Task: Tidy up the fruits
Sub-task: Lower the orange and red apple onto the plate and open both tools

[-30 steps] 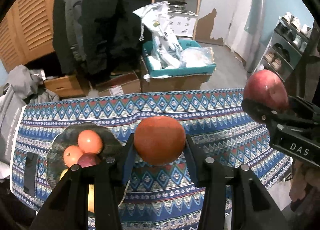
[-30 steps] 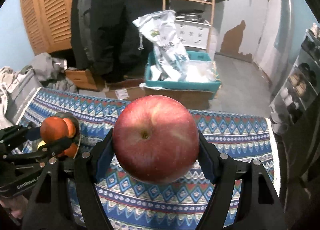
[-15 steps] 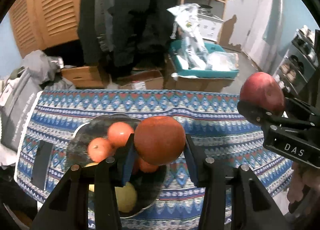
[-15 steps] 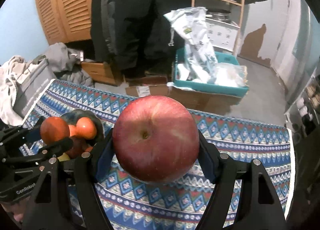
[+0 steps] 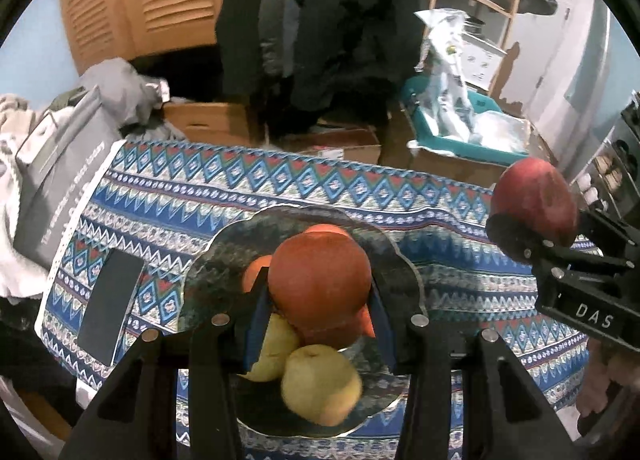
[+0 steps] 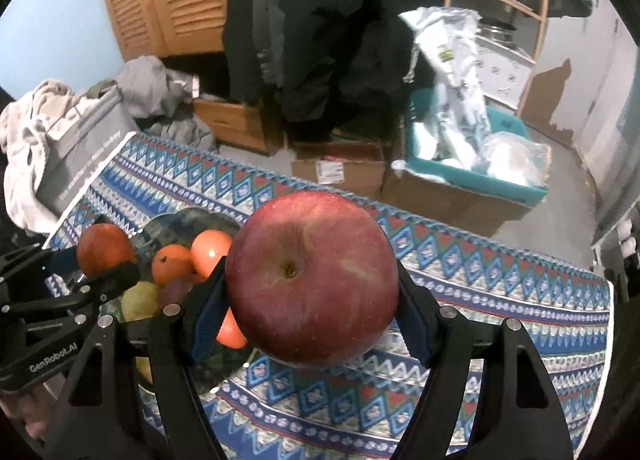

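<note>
Dim indoor light, fisheye-warped edges, slight blur.

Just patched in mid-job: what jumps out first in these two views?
A big red apple fills the right wrist view, clamped in the right tool. The left tool grips an orange-red fruit above a dark plate of oranges and yellow fruit on the patterned tablecloth.

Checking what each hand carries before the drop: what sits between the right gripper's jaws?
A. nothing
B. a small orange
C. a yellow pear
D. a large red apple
D: the right wrist view shows the right gripper with its jaws clamped on the large red apple, above the patterned tablecloth.
</note>
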A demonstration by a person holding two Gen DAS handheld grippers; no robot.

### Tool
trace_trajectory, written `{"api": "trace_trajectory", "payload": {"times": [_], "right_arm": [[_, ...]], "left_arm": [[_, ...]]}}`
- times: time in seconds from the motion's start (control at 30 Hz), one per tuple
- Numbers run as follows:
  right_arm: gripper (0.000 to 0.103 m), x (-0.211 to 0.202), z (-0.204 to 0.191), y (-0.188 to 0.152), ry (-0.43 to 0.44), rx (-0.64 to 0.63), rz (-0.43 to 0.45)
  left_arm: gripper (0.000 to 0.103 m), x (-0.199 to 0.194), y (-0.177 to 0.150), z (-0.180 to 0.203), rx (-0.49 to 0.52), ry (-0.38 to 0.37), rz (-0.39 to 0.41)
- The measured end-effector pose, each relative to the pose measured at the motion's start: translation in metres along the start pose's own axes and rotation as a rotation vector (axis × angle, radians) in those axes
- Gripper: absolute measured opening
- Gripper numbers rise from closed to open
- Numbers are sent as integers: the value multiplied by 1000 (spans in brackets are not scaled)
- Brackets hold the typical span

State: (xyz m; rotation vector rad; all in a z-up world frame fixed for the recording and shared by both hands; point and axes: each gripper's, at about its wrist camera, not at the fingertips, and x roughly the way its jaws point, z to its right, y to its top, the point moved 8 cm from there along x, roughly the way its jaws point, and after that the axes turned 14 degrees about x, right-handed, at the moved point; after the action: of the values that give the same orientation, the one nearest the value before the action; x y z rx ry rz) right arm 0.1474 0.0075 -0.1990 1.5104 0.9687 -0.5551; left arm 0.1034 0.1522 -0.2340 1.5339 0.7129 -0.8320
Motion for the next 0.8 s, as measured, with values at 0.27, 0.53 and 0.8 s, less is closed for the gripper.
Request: {"api": "trace_trajectory", "payload": {"times": [0.27,0.53,0.8], "right_arm": [[75,33,-27,-13,21,-39,-61],[75,65,-44,-25,28,-55,-126],[75,89,-52,-37,20,-78,-181]], "left_arm": [[47,23,-14,-36,-59,8,-37],[47,51,-30,-58,-85,25,-98],[47,68,-40,-62,-73,41,-160]]}}
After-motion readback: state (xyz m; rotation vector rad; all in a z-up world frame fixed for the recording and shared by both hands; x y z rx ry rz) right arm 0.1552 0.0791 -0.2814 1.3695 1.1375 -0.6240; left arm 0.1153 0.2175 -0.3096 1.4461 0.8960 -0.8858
